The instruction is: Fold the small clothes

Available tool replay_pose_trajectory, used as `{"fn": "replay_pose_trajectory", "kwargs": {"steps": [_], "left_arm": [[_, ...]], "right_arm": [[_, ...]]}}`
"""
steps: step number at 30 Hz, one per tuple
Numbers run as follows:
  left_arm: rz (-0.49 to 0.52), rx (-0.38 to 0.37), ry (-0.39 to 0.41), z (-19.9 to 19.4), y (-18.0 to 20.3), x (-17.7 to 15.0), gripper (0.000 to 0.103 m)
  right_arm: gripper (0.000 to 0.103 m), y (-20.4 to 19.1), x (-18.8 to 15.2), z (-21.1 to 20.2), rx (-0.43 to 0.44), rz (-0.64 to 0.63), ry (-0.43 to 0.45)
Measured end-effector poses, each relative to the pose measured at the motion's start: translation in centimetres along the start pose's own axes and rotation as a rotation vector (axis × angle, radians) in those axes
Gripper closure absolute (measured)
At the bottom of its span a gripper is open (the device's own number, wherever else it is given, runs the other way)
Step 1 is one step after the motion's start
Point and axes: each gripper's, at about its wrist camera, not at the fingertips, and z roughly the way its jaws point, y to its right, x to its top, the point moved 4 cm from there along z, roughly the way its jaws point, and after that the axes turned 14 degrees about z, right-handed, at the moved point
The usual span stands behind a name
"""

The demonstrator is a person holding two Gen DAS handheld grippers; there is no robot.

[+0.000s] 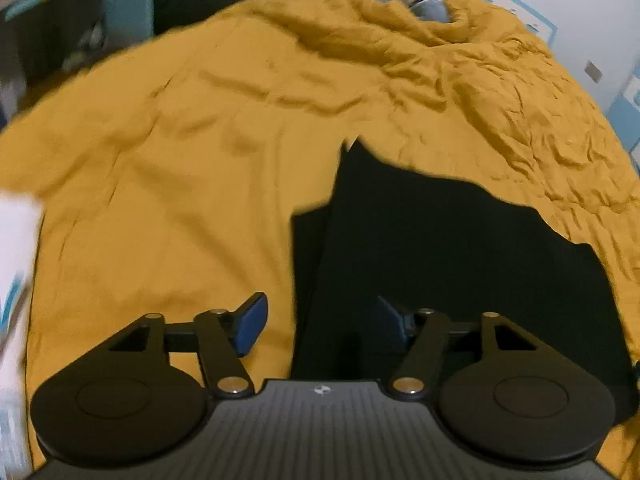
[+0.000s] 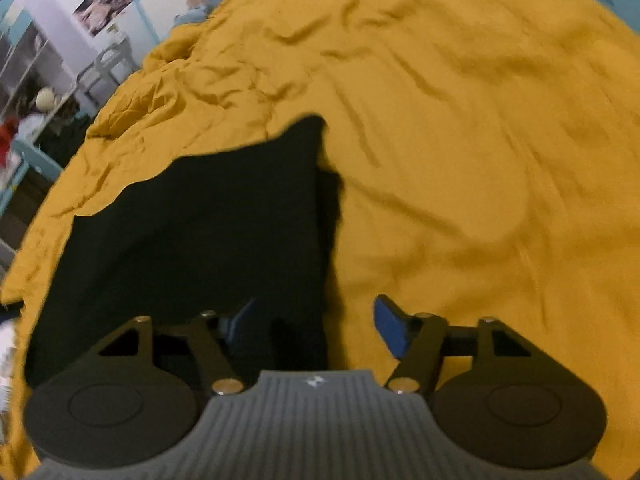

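Our 2 tongs—left gripper (image 1: 322,322) and right gripper (image 2: 316,326)—both wide open, empty, above the black garment (image 1: 440,256) on the mustard bedspread (image 1: 180,160).

Open bedspread (image 1: 160,200) all round (rumpled far side)

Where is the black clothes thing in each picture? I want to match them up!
Left wrist view: the black garment fills the lower right, beyond the claw.
Right wrist view: the black garment fills the lower left, beyond the claw.
Shared landmark: the wrinkled yellow bedspread under it in both.
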Motion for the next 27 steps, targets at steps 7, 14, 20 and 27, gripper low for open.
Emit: {"fn": "replay_pose_trajectory", "kwargs": {"steps": [7,14,20,27], "left_arm": [[-0.271,-0.062,-0.07,-0.4,-2.9,-6.4,0.023],[-0.587,-0.223,-0.012,0.4,-3.4,-9.6,0.046],[-0.599,-0.202,0.06,-0.6,-2.7,-8.2,0.098],[-0.553,-0.204,0.191,-7.8,-2.2,-4.4,0.099]], "right_arm": [[0.039,4.6,-5.3,-1.4,0.102,0.268,-0.012],[0.062,5.5,-6.1,-0.9,0.215,0.46,0.02],[0.098,4.5,-4.8,-2.2,0.253,0.478,0.064],[0.1,0.9,-2.0,-9.3,0.344,0.407,0.16]]}}
